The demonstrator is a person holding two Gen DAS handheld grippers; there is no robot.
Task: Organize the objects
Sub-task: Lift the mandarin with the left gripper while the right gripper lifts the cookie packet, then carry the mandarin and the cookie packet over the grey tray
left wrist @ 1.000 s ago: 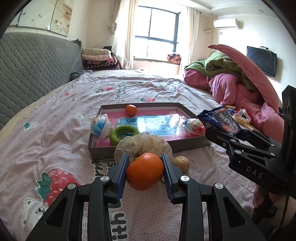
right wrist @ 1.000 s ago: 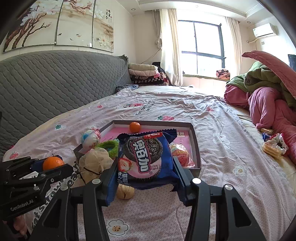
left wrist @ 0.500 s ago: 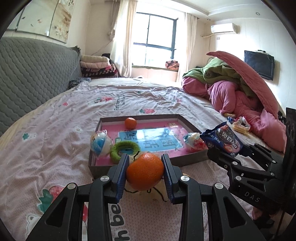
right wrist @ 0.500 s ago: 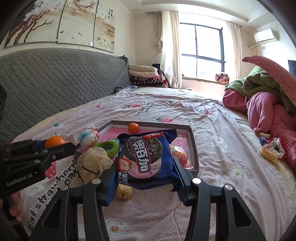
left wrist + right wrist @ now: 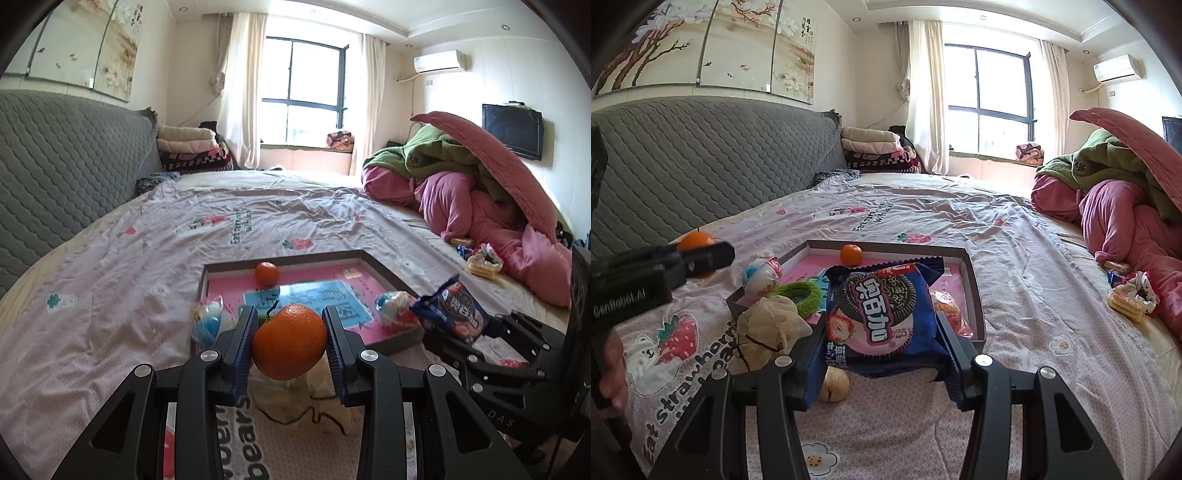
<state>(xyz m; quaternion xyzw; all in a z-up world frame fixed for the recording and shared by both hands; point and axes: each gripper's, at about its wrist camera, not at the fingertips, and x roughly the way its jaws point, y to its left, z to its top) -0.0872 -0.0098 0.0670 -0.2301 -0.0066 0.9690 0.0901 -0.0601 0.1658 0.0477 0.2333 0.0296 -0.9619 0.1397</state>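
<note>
Two oranges: one (image 5: 289, 341) held, one (image 5: 266, 273) in the tray (image 5: 284, 257). One tray, one cookie packet (image 5: 884, 314), one green ring (image 5: 800, 296), one mesh pouch (image 5: 772, 328), one walnut (image 5: 834, 384). Two wrapped candy balls, blue (image 5: 761, 275) and red (image 5: 951, 312).

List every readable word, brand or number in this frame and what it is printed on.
"GenRobot.AI": body of the left hand-held gripper.
"DAS": body of the right hand-held gripper.
"Eat strawberries": partly hidden print on the bedsheet.
"bears": same bedsheet, upside down in the left wrist view.
Chinese brand characters on the cookie packet; its date digits are blurred.
</note>
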